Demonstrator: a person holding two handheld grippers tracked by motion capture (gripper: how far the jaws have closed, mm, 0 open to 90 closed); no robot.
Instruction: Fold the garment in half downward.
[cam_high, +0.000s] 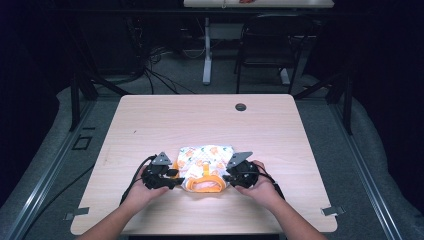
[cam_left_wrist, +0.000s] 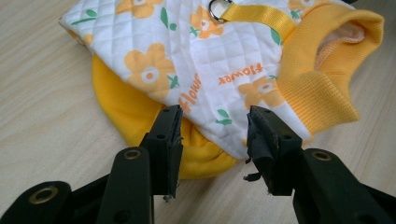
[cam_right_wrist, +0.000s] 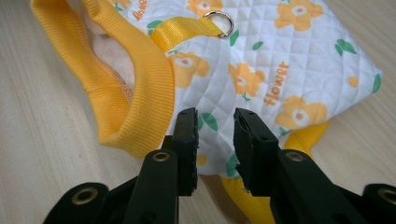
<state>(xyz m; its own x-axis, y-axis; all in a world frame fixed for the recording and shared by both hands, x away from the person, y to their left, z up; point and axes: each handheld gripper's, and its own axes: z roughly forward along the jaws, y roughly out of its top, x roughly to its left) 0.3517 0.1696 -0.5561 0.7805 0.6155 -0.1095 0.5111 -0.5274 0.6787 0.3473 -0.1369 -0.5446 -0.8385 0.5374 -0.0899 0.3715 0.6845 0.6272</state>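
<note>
Two tongs, one in each of my hands, flank a single garment on the pale wood-grain table (cam_high: 150, 115), and that table is the biggest thing here, bare apart from a small dark round grommet (cam_high: 241, 107) near its far edge. The small white quilted pet vest with orange flowers and yellow ribbed trim (cam_high: 205, 162) lies flat near my side of the table, between the two tongs, its yellow ribbed collar (cam_right_wrist: 140, 93) gaping toward me and a yellow webbing strap (cam_right_wrist: 180, 29) running along its back to a small silver metal ring (cam_right_wrist: 219, 21). My left gripper (cam_left_wrist: 215, 128) stands released, jaws apart over the vest's edge where the white quilting meets the yellow sleeve cuff (cam_left_wrist: 140, 116), pressing on nothing that I can see. My right gripper (cam_right_wrist: 215, 128) is likewise unclenched, its jaws parted with a fold of quilted fabric just beyond them beside the collar. The risk, as I judge it, is in the bite: if I close too shallow, I may catch only the top layer and the vest would peel open or slip free; if one side grips before the other, the cloth could drag and bunch across the smooth table
</note>
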